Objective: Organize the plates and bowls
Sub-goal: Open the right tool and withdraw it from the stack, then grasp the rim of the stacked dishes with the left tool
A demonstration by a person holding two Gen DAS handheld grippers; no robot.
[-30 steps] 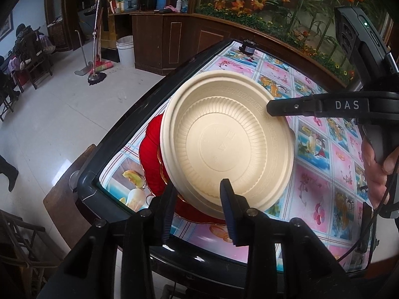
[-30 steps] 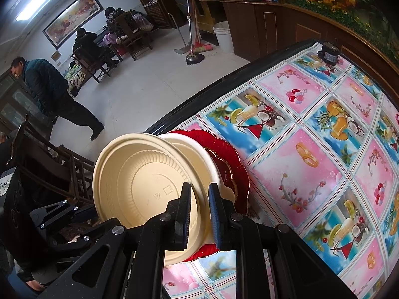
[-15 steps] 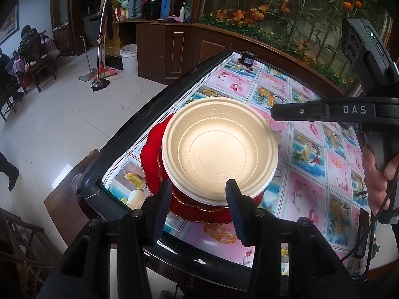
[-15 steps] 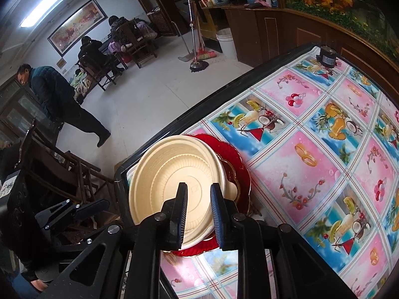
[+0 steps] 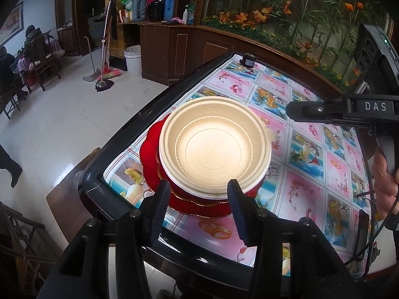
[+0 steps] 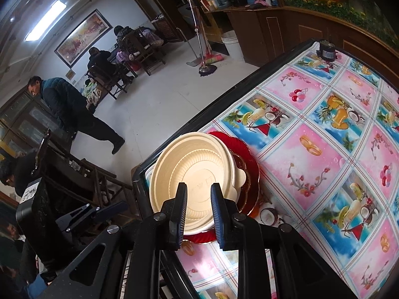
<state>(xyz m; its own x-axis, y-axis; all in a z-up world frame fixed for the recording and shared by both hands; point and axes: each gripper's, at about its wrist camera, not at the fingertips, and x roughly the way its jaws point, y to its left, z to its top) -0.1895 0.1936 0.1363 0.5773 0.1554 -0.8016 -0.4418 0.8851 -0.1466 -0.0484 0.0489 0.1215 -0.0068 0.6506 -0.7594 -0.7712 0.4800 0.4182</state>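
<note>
the left gripper is hanging with its jaws spread wide, nothing between them, its tips framing the near rim of the cream bowl without clearly touching it. the right gripper is sitting with its jaws apart by a narrow gap and nothing pinched in them; the bowl's rim is showing through that gap, though whether the pads are brushing it is hard to tell.

the cream bowl is resting upright on a stack of red plates, with what looks like a second cream rim nested just beneath it. the stack is sitting near the corner of the table, close to its dark edge, on a fruit-patterned cloth.

judging from this, the bowl is already seated and the step in hand is letting go cleanly. doing it well means drawing both grippers straight back and slightly up, so no fingertip is catching the thin rim and tipping the light bowl off centre. the bowl is looking shifted a little toward the plates' far-right side, so a gentle nudge at the rim may be worth making. since the pile is standing so near the table corner, any sideways drag is risking a slide toward the edge; slow, level motion is the safer choice.
</note>
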